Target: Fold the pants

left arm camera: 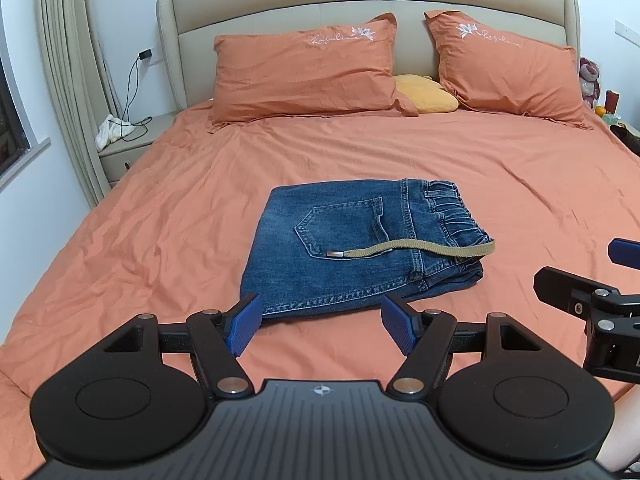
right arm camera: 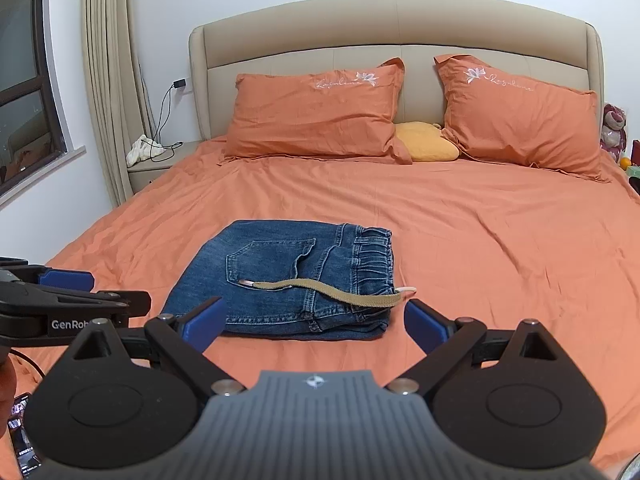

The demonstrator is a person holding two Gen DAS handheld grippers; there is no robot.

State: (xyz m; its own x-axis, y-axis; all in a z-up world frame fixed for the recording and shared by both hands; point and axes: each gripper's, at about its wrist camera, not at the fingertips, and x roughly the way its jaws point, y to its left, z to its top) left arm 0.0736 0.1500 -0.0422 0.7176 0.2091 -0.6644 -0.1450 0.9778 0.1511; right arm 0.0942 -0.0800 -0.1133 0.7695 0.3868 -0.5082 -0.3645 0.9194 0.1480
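Note:
Blue denim pants (left arm camera: 348,240) lie folded into a compact rectangle on the orange bed, back pocket up, elastic waistband to the right. A tan drawstring (left arm camera: 416,249) lies across them. The pants also show in the right wrist view (right arm camera: 288,280) with the drawstring (right arm camera: 332,290). My left gripper (left arm camera: 322,326) is open and empty, just short of the pants' near edge. My right gripper (right arm camera: 312,324) is open and empty, also just short of the near edge. Each gripper shows at the side of the other's view.
The orange bed sheet (left arm camera: 160,240) spreads all around. Two orange pillows (left arm camera: 304,72) (left arm camera: 508,68) and a yellow cushion (left arm camera: 426,94) lie at the headboard. A nightstand (left arm camera: 128,140) with white cloth and cable stands at the left. A phone (right arm camera: 22,436) lies at lower left.

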